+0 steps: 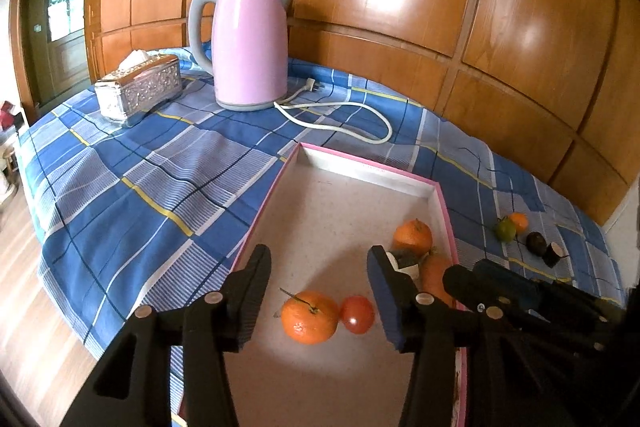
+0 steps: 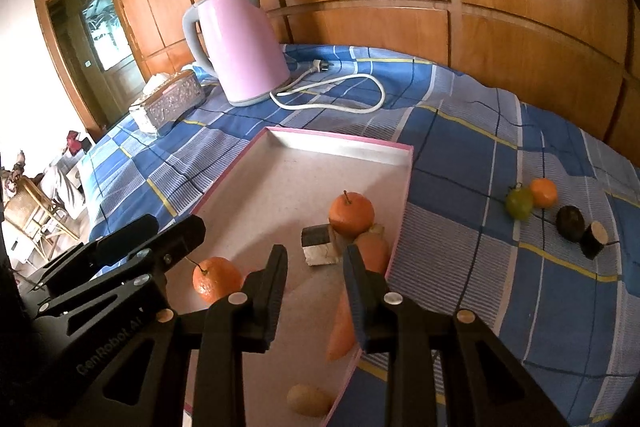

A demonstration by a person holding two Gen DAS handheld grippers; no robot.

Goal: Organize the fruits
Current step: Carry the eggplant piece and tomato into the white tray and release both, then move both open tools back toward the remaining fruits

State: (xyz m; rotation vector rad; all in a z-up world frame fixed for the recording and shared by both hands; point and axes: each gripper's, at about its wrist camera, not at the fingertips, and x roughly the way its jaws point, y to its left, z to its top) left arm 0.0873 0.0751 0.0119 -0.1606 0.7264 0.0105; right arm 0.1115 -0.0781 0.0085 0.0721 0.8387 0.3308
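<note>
Over the pink-rimmed tray (image 1: 436, 195) on the desk, both grippers are hovering side by side, pointing down at its pale floor. The left gripper (image 1: 320, 263) is standing with its fingers parted and gripping nothing; below the gap, a stemmed orange (image 1: 310, 317) and a small red tomato (image 1: 357, 314) are lying on the tray floor, touching each other, and no pad is pressing on either. The right gripper (image 2: 316, 259) is holding its fingers narrowly apart with nothing between them; a long orange carrot (image 2: 342, 323) is lying just under its right finger, along the tray's near-right rim.

Further in, against the right wall of the tray, another orange (image 2: 351, 214) is sitting beside a dark-and-white block (image 2: 319, 245) and a further orange-coloured piece (image 2: 374, 251). A pale potato-like lump (image 2: 309, 399) is resting near the tray's front corner.

Outside the tray, well apart to the right on the blue checked cloth (image 2: 460, 163), a green fruit (image 2: 519, 202) and a small orange (image 2: 543, 192) are touching, with a dark round fruit (image 2: 571, 223) and a dark cylinder (image 2: 595, 239) just beside them. A pink kettle (image 1: 250, 43) and a tissue box (image 1: 140, 89) are standing at the back.
</note>
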